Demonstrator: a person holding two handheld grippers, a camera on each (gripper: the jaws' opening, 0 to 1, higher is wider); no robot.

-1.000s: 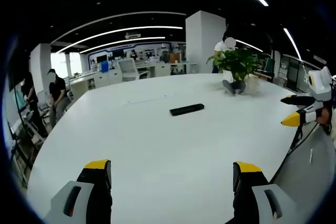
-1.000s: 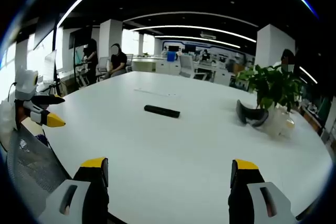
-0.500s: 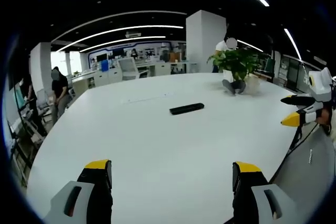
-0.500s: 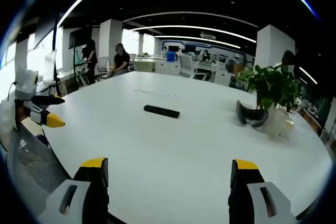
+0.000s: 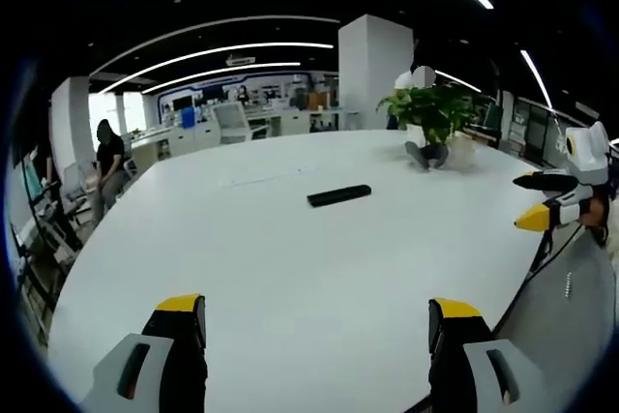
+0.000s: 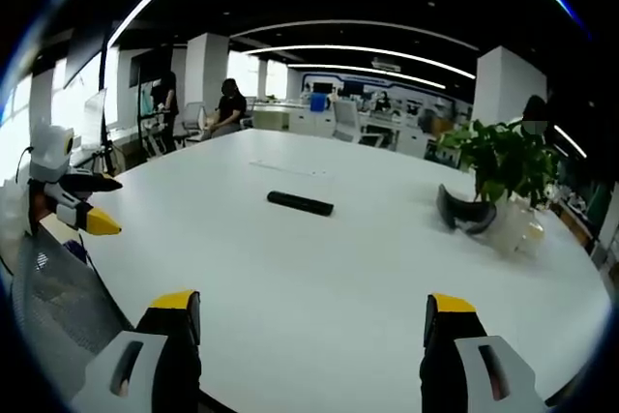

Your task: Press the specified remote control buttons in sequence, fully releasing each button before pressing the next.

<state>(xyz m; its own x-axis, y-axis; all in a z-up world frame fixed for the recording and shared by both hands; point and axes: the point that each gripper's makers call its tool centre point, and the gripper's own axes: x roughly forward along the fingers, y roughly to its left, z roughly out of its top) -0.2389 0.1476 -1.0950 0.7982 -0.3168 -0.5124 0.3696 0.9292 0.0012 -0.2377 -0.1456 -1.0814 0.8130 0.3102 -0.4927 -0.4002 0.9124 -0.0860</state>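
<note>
Left gripper view: left gripper (image 5: 319,321) hangs over near edge of big white table (image 5: 290,258), jaws spread wide w/ nothing between them, yellow tips up. Black remote control (image 5: 338,195) lies flat on the tabletop well ahead of the jaws, slightly right of their centre line, long axis running roughly crosswise. Further out & to the right, a potted plant (image 5: 432,111) w/ a dark headset-like item (image 5: 424,154) at its base. Right gripper (image 5: 546,202) comes in from the far right edge, yellow-tipped, held above the table's edge; can't tell its spread from this angle. Person in dark top (image 5: 104,157) stands off to the left, beyond the table, near office desks.

Right gripper view: right gripper (image 6: 305,321) also over the table (image 6: 319,278) edge, jaws wide apart, empty. Remote control (image 6: 300,203) sits well ahead, a bit left of centre, apart from everything else. Potted plant (image 6: 503,157) ahead-right, dark headset-like item (image 6: 464,212) just beside its white pot. Left gripper (image 6: 82,205) shows at far left, yellow tip pointing toward the table. People (image 6: 230,108) at the far side of the room, left of ahead.
</note>
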